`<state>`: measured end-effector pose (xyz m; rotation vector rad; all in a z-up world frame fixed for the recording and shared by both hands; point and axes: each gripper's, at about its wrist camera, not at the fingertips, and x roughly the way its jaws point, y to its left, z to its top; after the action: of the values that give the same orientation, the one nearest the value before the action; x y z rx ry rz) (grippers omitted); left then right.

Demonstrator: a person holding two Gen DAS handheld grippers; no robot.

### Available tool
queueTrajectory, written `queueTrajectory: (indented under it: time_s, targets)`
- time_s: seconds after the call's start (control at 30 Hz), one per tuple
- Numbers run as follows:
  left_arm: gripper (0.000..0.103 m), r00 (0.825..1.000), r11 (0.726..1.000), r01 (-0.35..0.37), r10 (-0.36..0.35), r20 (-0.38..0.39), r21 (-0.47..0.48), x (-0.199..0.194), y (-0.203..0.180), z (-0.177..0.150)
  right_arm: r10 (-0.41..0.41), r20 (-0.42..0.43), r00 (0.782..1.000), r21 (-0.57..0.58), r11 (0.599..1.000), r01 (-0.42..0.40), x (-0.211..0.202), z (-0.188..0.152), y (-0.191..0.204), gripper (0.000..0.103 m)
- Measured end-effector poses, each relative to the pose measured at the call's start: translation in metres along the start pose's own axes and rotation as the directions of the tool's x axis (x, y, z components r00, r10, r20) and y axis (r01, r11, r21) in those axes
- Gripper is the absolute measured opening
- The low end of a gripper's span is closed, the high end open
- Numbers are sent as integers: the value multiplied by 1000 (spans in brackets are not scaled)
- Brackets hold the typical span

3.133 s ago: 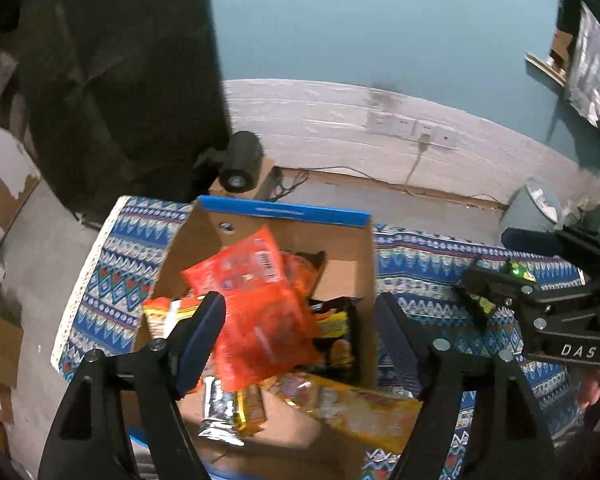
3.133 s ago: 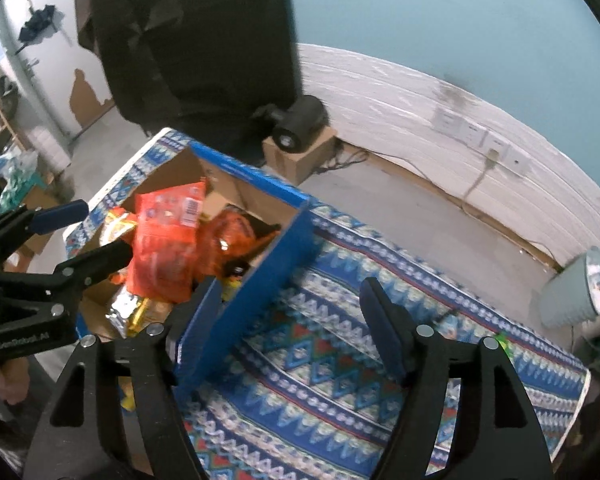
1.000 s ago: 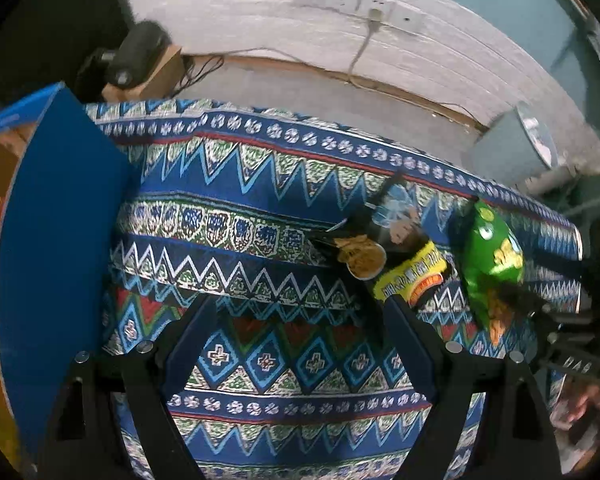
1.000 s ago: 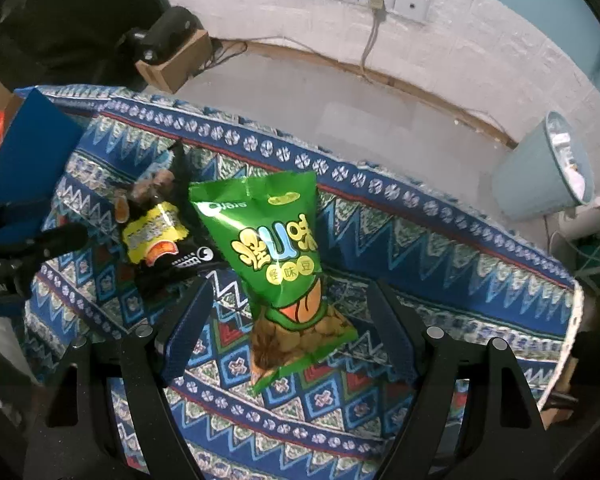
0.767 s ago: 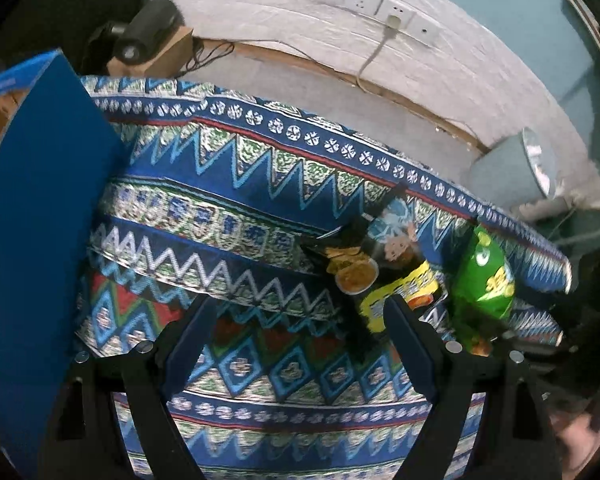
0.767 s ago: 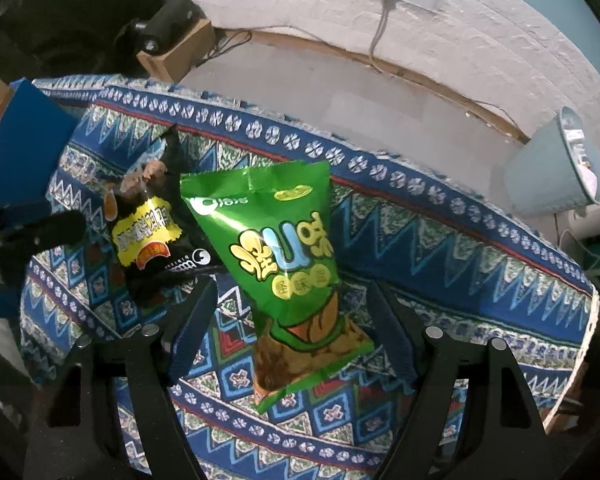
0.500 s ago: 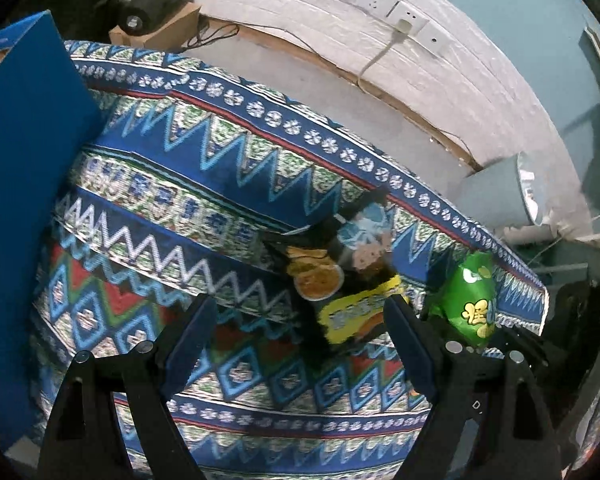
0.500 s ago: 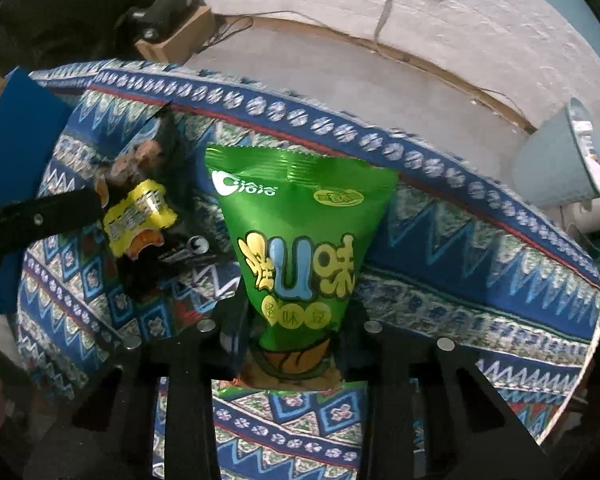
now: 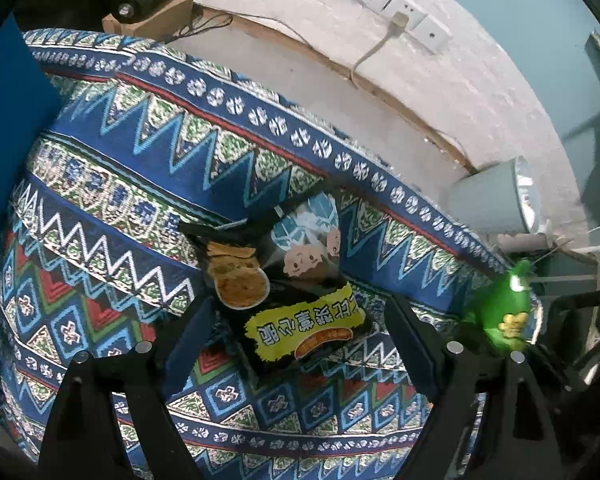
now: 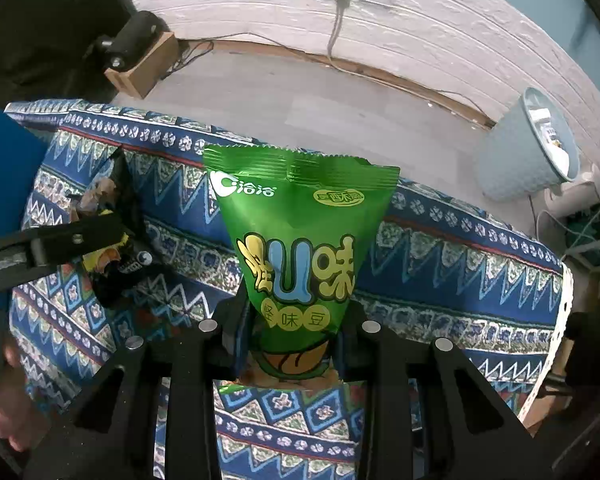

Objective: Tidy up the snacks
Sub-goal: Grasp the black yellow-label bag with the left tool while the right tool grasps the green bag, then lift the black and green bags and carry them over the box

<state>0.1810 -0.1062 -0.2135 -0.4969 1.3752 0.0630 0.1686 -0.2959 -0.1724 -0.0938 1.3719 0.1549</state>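
Gripping the lower end of the green snack bag (image 10: 296,248), the right tool (image 10: 290,344) has its jaws closed tight on it, the bag standing upright between them with its crimped top edge toward the wall. Beneath it lies the bench under a blue patterned cloth (image 10: 440,248). The left tool (image 9: 296,344) points steeply down with jaws spread wide on either side of the black and yellow snack bag (image 9: 284,284), which lies flat on the cloth; the pads are not touching it. A blue box wall (image 9: 4,200) stands at the left edge. A pale bin (image 10: 528,152) sits on the floor beyond the bench.
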Motion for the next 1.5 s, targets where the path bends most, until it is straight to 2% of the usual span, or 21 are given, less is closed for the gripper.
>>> queueTrajectory:
  time_s: [0.23, 0.3, 0.4, 0.73, 0.97, 1.2, 1.5]
  targets:
    - [85, 998, 997, -58, 57, 20, 55, 11, -16, -1, 13, 9, 1000, 9, 1000, -13, -3, -1, -4, 31]
    - [69, 998, 996, -63, 62, 18, 65, 14, -19, 0, 12, 10, 1000, 4, 1000, -12, -3, -1, -2, 31]
    - [56, 997, 993, -77, 74, 28, 93, 15, -23, 3, 11, 9, 1000, -2, 1000, -11, -3, -2, -2, 31]
    - [56, 993, 964, -111, 96, 72, 242, -5, -18, -5, 14, 21, 1000, 5, 1000, -15, -9, -7, 7, 31]
    - [56, 985, 916, -153, 112, 130, 371, -38, -15, -22, 35, 54, 998, 52, 998, -38, -24, -16, 13, 31]
    - [56, 965, 854, -226, 133, 224, 468, -72, -14, -40, 19, 85, 996, 51, 998, -24, -42, -26, 26, 31]
    - [56, 921, 769, -317, 111, 373, 555, -128, -11, -62, 14, 166, 986, -23, 1000, -10, -86, -33, 61, 31]
